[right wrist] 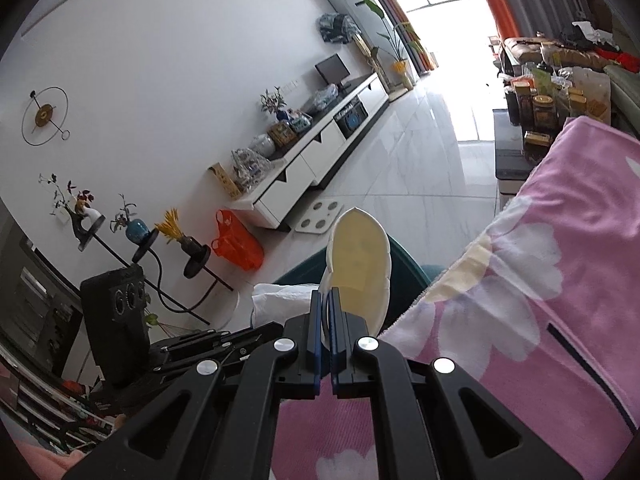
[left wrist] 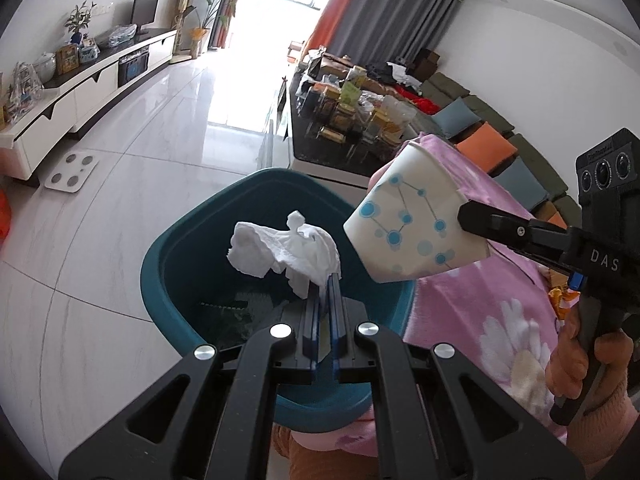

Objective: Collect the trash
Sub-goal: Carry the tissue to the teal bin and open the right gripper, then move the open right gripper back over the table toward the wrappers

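Now both pieces of trash are pinched and close to the teal bin (left wrist: 168, 264), so the step in hand looks like the drop. To do it well, bring each load squarely over the bin's open mouth before the fingers part, not merely near its rim. The crumpled white tissue (left wrist: 280, 248) is light and floppy and may cling to a pad, so let it hang well inside the rim and free it low. The paper cup (left wrist: 408, 220) is stiffer and could bounce off the rim or land on the pink flowered blanket (left wrist: 492, 292) beside the bin, so it needs to come further across first.

The left gripper (left wrist: 324, 280) has its fingers together, clamped on a corner of the tissue; the rest of the wad billows forward and to the left of the tips, hanging over the bin's opening. In the left wrist view the bin's dark inside shows directly beneath it.

The right gripper (right wrist: 326, 300) is likewise closed, its fingers nipping the cup's wall at the rim, one inside and one outside. The cup, white with blue dots and lines, is squashed flat and sticks out beyond the tips, mouth facing the right wrist camera. It sits by the bin's right edge, partly over the blanket, so I judge it not yet centred above the opening
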Motion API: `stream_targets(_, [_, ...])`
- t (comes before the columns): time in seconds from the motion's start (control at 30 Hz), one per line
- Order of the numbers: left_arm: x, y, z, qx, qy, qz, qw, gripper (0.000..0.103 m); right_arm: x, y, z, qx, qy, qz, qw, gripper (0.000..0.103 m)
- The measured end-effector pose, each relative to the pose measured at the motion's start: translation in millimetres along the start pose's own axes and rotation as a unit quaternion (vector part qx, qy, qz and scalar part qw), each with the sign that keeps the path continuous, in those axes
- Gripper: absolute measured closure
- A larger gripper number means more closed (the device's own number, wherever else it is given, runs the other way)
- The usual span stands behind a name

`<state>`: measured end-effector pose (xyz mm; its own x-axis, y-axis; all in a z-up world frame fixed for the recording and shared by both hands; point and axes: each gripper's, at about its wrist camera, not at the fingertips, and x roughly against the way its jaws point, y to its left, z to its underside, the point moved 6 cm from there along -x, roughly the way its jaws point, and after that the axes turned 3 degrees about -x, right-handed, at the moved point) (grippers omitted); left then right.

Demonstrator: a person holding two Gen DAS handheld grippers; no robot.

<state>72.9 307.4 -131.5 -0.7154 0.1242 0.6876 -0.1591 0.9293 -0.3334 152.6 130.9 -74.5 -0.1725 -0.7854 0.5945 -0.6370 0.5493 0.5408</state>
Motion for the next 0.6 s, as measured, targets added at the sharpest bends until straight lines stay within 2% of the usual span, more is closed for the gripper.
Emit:
stream_targets(0.27, [-16,8,1,0.006,0.012,-0.008,0.9999,0.096,-16,-6,4,-0.012,0.021,0.009,1.0,0.096])
stream_targets(0.47, [-13,2,0,0.002,0.002,-0.018,0.9998,0.087,-5,-8,8,-0.017,0.014,0.006,1.0,0.095])
stream_targets(0.6, [-3,-14,-3,-0.017,-0.015,-0.012,0.9997,0.077,18,-8,11,-0.005,-0.001,0.005,1.0,0.088])
